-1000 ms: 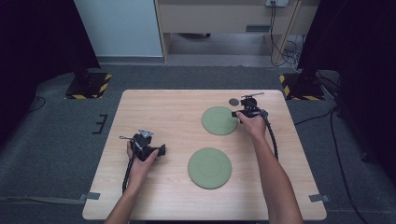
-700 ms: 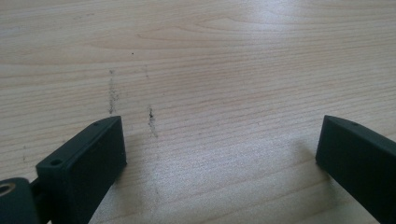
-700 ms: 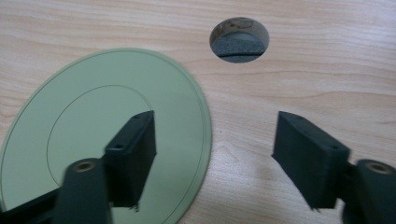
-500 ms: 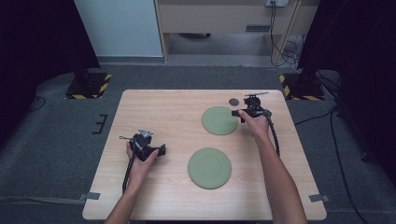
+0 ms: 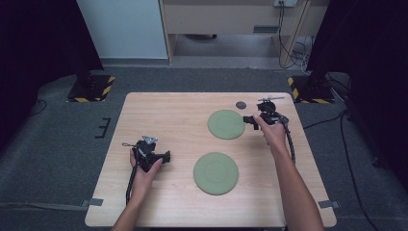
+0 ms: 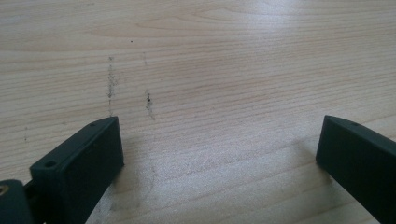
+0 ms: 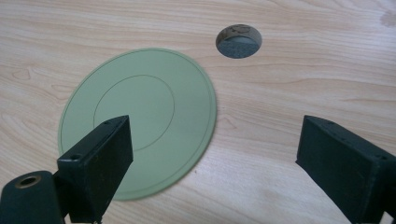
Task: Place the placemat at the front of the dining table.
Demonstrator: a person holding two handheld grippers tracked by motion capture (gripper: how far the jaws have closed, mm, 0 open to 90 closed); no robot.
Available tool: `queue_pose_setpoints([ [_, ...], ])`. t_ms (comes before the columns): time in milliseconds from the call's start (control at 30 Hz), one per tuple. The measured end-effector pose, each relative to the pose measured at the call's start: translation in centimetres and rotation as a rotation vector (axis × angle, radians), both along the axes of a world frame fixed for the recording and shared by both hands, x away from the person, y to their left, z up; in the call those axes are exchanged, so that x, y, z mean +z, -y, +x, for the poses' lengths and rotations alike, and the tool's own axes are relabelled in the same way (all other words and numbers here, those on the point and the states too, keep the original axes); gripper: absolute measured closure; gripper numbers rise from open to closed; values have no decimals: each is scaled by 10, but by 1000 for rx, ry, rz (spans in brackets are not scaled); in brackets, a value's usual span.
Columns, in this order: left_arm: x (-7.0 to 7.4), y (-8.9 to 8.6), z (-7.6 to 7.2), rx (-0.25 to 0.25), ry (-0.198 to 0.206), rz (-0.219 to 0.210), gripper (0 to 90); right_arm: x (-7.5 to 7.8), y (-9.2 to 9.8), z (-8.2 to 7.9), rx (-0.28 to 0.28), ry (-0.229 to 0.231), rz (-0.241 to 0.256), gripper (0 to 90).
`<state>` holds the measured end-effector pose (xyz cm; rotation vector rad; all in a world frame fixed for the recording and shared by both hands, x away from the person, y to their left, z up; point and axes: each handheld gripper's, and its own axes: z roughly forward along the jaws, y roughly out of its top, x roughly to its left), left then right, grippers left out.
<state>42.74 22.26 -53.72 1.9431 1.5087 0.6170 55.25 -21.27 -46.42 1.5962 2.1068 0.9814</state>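
Pale wood-grain surface (image 7: 303,60), smooth with a soft sheen, faintly scuffed with dark marks ahead of the left fingers (image 6: 84,158). Matt green plate (image 7: 140,116), smooth, ringed by fine grooves, beside the right fingers (image 7: 100,163). Matt black plastic on both.

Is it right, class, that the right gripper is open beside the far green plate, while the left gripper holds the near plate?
No. The left gripper is open over bare table, as the left gripper view shows. The right gripper is open beside the far green plate.

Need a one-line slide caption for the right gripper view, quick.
Open right gripper poised over the far green plate beside the table's round hole.
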Motion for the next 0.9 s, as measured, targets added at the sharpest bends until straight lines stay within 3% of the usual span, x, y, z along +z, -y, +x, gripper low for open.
queue_pose_setpoints([
  [567,0,-1,-1,-5,-1,1,0,5,30,-36,-9,36,9,75],
  [733,0,-1,-1,-4,-2,2,0,4,42,-43,-67,34,15,43],
  [900,0,-1,0,-5,-2,2,0,3,46,-49,-56,37,21,42],
])
